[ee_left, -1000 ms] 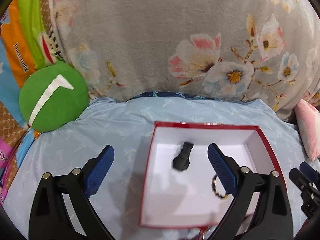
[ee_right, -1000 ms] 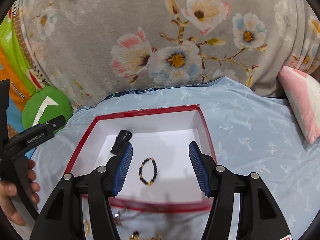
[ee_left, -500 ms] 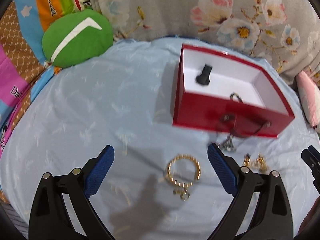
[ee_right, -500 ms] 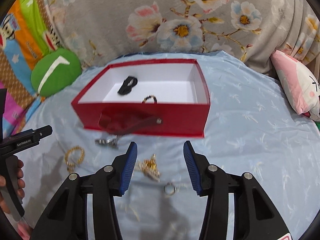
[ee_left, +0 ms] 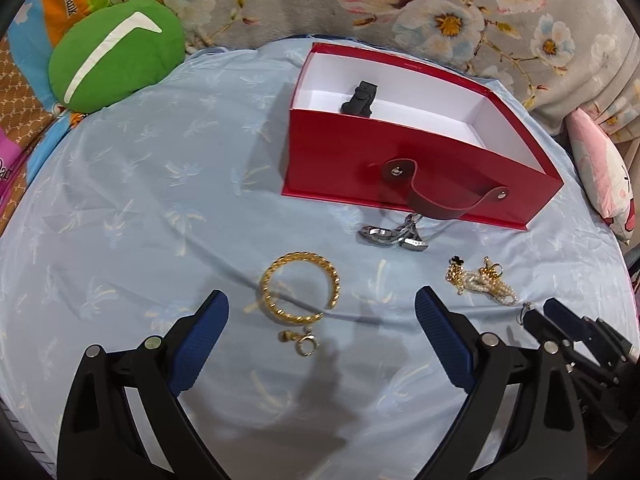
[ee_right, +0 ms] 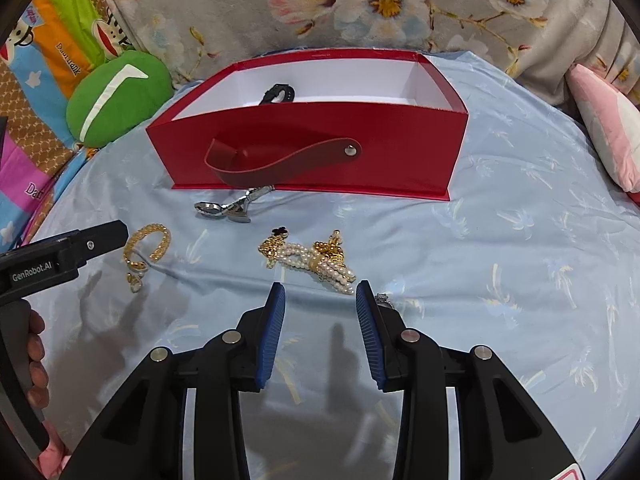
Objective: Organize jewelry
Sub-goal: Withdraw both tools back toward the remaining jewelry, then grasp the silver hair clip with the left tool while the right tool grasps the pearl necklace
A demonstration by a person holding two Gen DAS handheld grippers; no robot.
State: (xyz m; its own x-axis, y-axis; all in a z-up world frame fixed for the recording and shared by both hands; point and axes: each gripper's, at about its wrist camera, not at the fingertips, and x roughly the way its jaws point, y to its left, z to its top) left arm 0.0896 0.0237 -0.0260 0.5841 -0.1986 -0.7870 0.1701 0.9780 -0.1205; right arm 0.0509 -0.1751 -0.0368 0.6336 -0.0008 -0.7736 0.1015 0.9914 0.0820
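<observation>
A red box (ee_left: 352, 160) (ee_right: 400, 152) with a white inside stands on the blue sheet and holds a black item (ee_left: 360, 98) (ee_right: 278, 94). In front of it lie a silver piece (ee_left: 394, 236) (ee_right: 224, 210), a gold bangle (ee_left: 300, 286) (ee_right: 146, 244) with a small ring (ee_left: 306, 344), a pearl and gold cluster (ee_left: 482, 280) (ee_right: 316, 260) and a small ring (ee_right: 382, 299). My left gripper (ee_left: 322, 320) is open, just short of the bangle. My right gripper (ee_right: 320, 300) is open and empty, just short of the pearl cluster.
A green round cushion (ee_left: 116, 54) (ee_right: 116, 96) lies at the back left. A pink pillow (ee_left: 600, 176) (ee_right: 608, 124) lies at the right. A grey floral blanket (ee_left: 400, 0) rises behind the box. The box's red strap handle (ee_right: 280, 160) hangs on its front.
Both grippers have pulled back from over the box and come down towards the sheet. The right jaws have narrowed. The loose jewelry in front of the box has come into view.
</observation>
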